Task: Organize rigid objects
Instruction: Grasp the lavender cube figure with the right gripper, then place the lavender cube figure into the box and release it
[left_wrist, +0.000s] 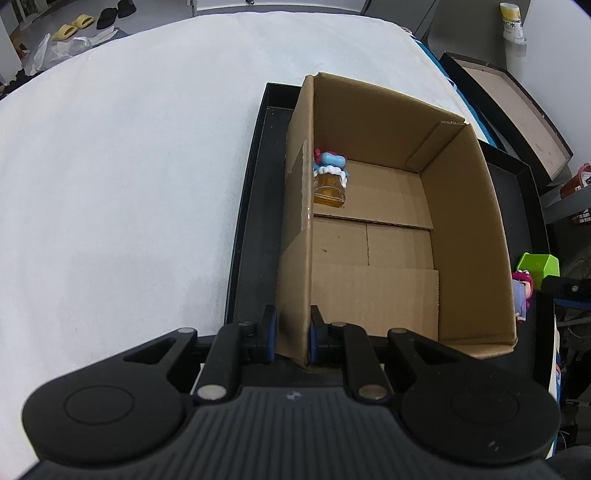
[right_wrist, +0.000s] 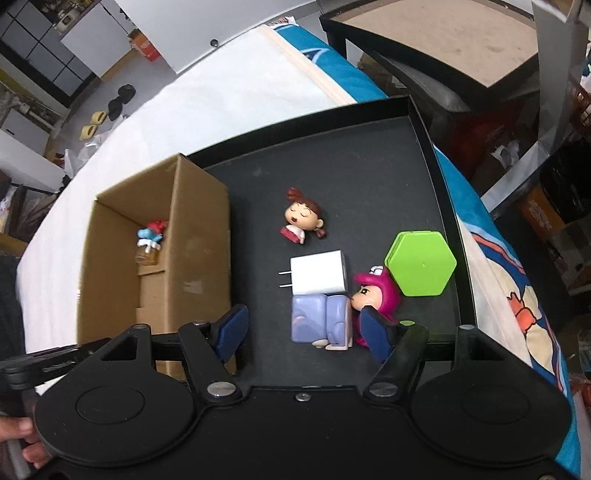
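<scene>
My left gripper (left_wrist: 291, 334) is shut on the near left wall of an open cardboard box (left_wrist: 461, 221) that stands on a black tray (left_wrist: 251, 206). A small blue figure on an amber jar (left_wrist: 329, 177) lies inside by that wall. My right gripper (right_wrist: 303, 330) hangs open over the tray (right_wrist: 354, 177). Between its fingers lies a pink-haired figure in a lilac outfit (right_wrist: 321, 317); the right fingertip (right_wrist: 375, 332) is by its head, the left one stands well apart. A white plug charger (right_wrist: 319, 275), a green hexagonal case (right_wrist: 421, 262) and a brown-haired figure (right_wrist: 301, 221) lie beyond.
The tray rests on a white cover (left_wrist: 129, 166) over a bed, with a blue patterned sheet (right_wrist: 491, 258) at its right edge. A second black tray (right_wrist: 443, 48) leans beyond. Shelves and clutter stand to the right; shoes lie on the floor far back.
</scene>
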